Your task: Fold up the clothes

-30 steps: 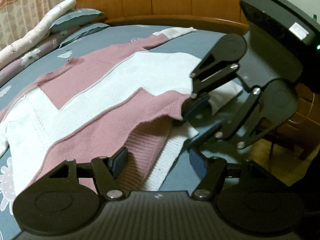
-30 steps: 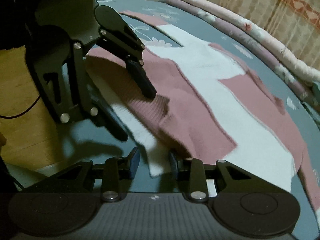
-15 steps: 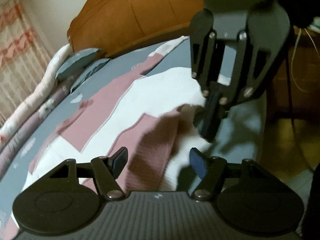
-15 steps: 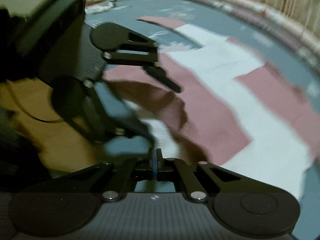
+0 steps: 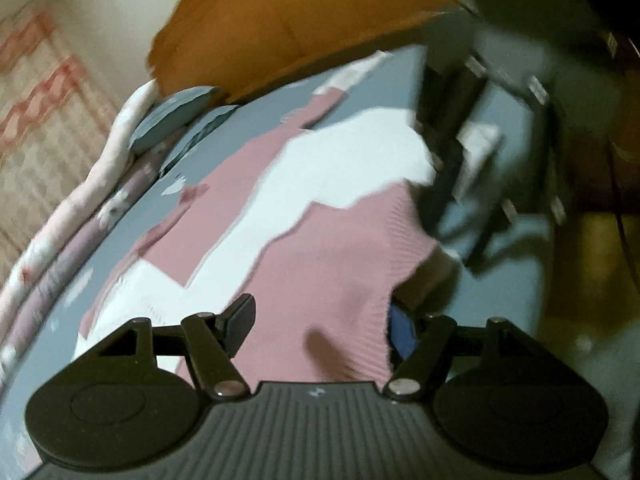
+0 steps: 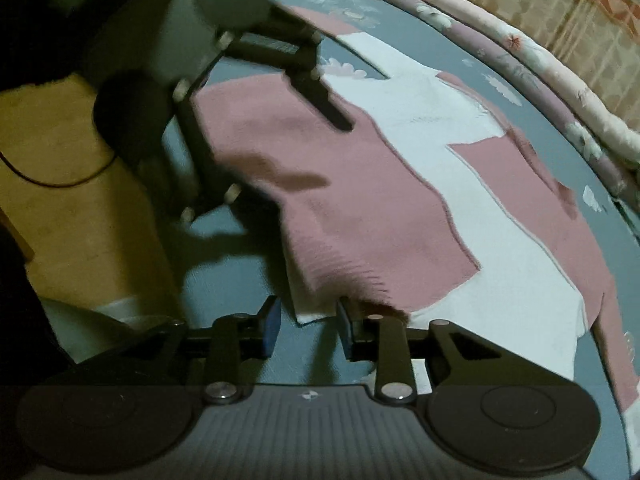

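Here, closest to my left camera, the left gripper [image 5: 320, 320] has its jaws spread wide, and the pink ribbed hem of the sweater [image 5: 312, 240] fills the gap between them. The cloth runs right up against the blue pad on the right, but I cannot tell whether either pad is pressing on it; the jaws look too far apart to be pinching.

On my right camera, the right gripper [image 6: 306, 326] has just been opening: its blue pads [image 6: 272, 324] now stand apart, with a white corner of the sweater's hem [image 6: 314, 310] lying between them. That corner sits against the right-hand pad and clear of the left one, so nothing is clamped.

Beyond the tools, the pink-and-white sweater lies spread flat on the grey-blue floral bedsheet [image 6: 460, 48], its hem at the near edge of the bed and its body and sleeves stretching away across the mattress. In the right view the left gripper's black linkage hangs over the pink panel near the bed's edge, casting a shadow on the knit. In the left view the right gripper appears as a dark blur over the white section at the far right.

Further off, a rolled pink and lilac quilt [image 5: 60, 232] runs along the far side of the bed, with grey-blue pillows [image 5: 172, 116] next to it. Behind them stands an orange-brown wooden headboard [image 5: 300, 24], and a patterned curtain [image 6: 560, 12] hangs past the quilt. Yellowish floor [image 6: 64, 152] shows beside the bed.
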The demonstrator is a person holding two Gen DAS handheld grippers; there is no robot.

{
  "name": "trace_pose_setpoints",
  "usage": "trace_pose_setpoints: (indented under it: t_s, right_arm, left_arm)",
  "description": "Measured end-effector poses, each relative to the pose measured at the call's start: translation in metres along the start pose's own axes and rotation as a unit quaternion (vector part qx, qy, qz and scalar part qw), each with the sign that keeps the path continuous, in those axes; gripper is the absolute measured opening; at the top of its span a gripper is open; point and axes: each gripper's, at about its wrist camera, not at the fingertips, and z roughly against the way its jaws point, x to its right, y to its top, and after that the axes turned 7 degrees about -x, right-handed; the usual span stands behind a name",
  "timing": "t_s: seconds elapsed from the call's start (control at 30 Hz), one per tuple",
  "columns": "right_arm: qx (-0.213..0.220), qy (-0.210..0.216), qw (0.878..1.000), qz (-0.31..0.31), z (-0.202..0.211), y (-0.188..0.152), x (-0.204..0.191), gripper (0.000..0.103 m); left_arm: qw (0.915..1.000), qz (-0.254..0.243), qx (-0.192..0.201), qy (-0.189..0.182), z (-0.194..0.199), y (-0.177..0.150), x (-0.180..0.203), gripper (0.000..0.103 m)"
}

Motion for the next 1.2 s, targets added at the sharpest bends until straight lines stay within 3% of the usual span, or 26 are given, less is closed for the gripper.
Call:
trace_pose_setpoints:
  t_s: [0.07,0.17,0.23,0.27,0.3,0.37,0.63,0.83,0.9,0.93,0.97,1.03,1.2]
  right_arm:
    - [0.008,-0.013,1.0,0.007,-0.004,0.004,-0.004,0.051]
    - [0.021,-0.027,0.999,0.028,-0.015,0.017,-0.013,0.053]
    - [0.022,-0.049,0.997,0.047,-0.019,0.02,-0.017,0.047]
    - [0.021,-0.06,0.997,0.053,-0.02,0.022,-0.018,0.019]
    - [0.021,-0.068,0.996,0.056,-0.021,0.023,-0.018,0.001]
    - [0.022,-0.079,0.995,0.058,-0.02,0.027,-0.017,0.001]
    - [0.048,-0.027,0.998,-0.01,0.004,0.032,0.011,0.001]
    - [0.057,-0.018,0.998,-0.034,0.012,0.028,0.014,0.002]
    - [0.069,-0.046,0.996,-0.026,0.018,0.022,0.007,0.02]
    - [0.078,-0.066,0.995,-0.02,0.022,0.018,0.002,0.04]
    - [0.089,-0.091,0.992,-0.014,0.025,0.014,-0.003,0.067]
    - [0.095,-0.119,0.988,-0.007,0.022,0.01,-0.009,0.09]
    - [0.081,-0.171,0.981,0.036,-0.011,0.012,-0.029,0.09]
  left_arm:
    - [0.9996,0.027,0.001,0.004,0.0,0.001,-0.011,0.071]
    - [0.9991,0.039,0.003,0.015,-0.001,0.003,-0.02,0.072]
    - [0.999,0.043,0.009,0.013,0.002,0.004,-0.022,0.072]
    - [0.999,0.042,0.013,0.008,0.005,0.004,-0.021,0.072]
    - [0.999,0.042,0.015,0.003,0.008,0.003,-0.02,0.072]
    - [0.999,0.042,0.015,-0.003,0.016,0.0,-0.016,0.072]
    - [0.9998,-0.017,-0.009,0.007,0.007,-0.01,0.018,0.075]
    - [0.996,-0.052,-0.016,0.071,-0.014,-0.003,0.024,0.075]
    - [0.9968,-0.034,-0.013,0.071,-0.011,0.0,0.015,0.076]
    - [0.9971,-0.025,-0.012,0.07,-0.01,0.001,0.011,0.076]
    - [0.9974,-0.017,-0.01,0.07,-0.008,0.002,0.007,0.076]
    - [0.9976,0.002,-0.007,0.069,-0.005,0.003,-0.003,0.076]
    - [0.9966,0.061,-0.004,0.054,-0.004,0.01,-0.024,0.076]
